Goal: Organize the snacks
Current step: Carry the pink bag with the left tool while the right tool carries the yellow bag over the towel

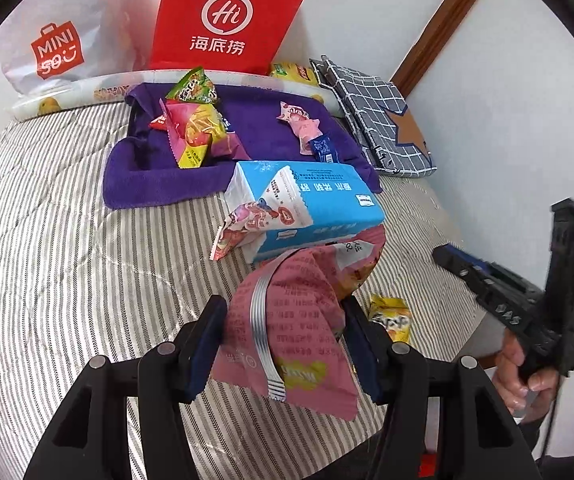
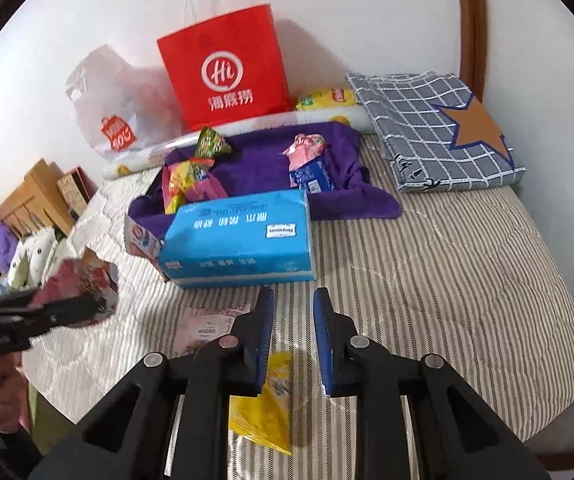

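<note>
My left gripper (image 1: 281, 312) is shut on a pink snack bag (image 1: 295, 320) and holds it above the striped bed (image 1: 67, 260); it shows blurred at the left of the right wrist view (image 2: 79, 284). My right gripper (image 2: 293, 300) is open and empty, above a yellow snack packet (image 2: 267, 404), which also shows in the left wrist view (image 1: 393, 318). A purple cloth tray (image 1: 255, 128) holds several snack packets: green (image 1: 193, 88), pink-yellow (image 1: 195, 132), pink (image 1: 299, 118) and blue (image 1: 325, 150). Another pink packet (image 1: 247, 228) leans on the tissue pack.
A blue tissue pack (image 2: 239, 236) lies in front of the tray. A red paper bag (image 2: 227, 68) and a white plastic bag (image 2: 119, 100) stand against the wall. A folded checked cloth (image 2: 435, 128) lies at the right. A paper slip (image 2: 207, 328) lies on the bed.
</note>
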The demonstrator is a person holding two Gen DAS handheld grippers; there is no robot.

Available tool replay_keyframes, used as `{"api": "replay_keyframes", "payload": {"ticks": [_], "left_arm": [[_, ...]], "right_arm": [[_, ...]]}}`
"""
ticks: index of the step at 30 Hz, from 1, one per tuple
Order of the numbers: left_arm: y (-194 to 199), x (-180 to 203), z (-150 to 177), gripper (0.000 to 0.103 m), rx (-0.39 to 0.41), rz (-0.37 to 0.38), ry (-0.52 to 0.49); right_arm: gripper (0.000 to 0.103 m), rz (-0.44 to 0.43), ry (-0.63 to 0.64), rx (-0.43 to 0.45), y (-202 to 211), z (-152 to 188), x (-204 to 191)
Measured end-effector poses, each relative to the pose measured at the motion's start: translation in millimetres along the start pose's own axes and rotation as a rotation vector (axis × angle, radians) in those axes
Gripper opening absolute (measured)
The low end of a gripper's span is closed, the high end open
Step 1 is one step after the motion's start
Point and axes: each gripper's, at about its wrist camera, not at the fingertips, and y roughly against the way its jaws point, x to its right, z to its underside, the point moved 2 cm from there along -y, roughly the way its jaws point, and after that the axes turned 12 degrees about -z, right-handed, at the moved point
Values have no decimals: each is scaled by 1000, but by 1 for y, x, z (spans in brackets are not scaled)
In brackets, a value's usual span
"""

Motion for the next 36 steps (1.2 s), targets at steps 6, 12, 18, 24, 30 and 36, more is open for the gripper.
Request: {"api": "replay_keyframes", "payload": {"ticks": [6, 12, 18, 24, 30, 36], "left_arm": [[-7, -5, 3, 56, -19, 1, 16], [-9, -7, 5, 56, -26, 18, 30], [-2, -9, 7, 56, -12, 18, 27], [8, -13, 6, 56, 11, 27, 29], [20, -13, 2, 56, 38, 38, 25], [29, -4, -11, 56, 63, 54, -5]], "right_arm": [[46, -39, -3, -57, -11, 18, 2], [60, -80, 24, -84, -16, 44, -9], [60, -61, -18, -135, -41, 64, -5], [44, -93, -22, -170, -56, 74, -8], [41, -88, 28, -131, -41, 68, -18], [40, -91, 46, -66, -15, 46, -24]]}}
